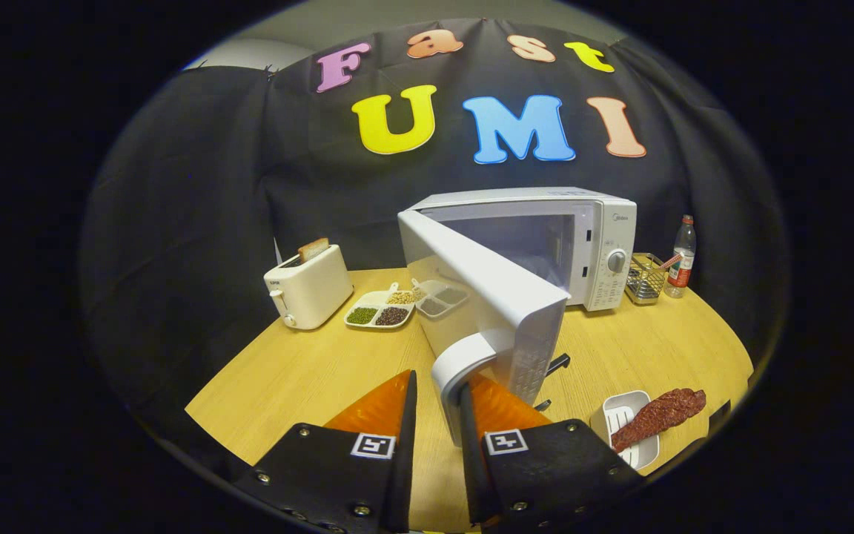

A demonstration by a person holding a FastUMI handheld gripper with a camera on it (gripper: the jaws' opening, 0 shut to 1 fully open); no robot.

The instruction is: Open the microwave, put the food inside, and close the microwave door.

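Observation:
The white microwave [608, 248] stands at the back of the wooden table [301, 371]. Its door [482, 285] is swung far out toward me, and the cavity [527, 241] shows behind it. The door's white handle [451, 365] sits between my fingers. The right finger [497, 408] is tucked behind the handle bar, and the left finger [386, 404] stands a little apart from it. My gripper [438, 382] is open. The food [660, 414], a long reddish-brown piece, lies on a small white tray [612, 411] to the right of the fingers.
A white toaster [308, 291] with a slice of toast stands at the back left. Two divided dishes of beans [381, 308] [442, 297] lie beside the door. A wire basket [646, 280] and a bottle [683, 256] stand right of the microwave.

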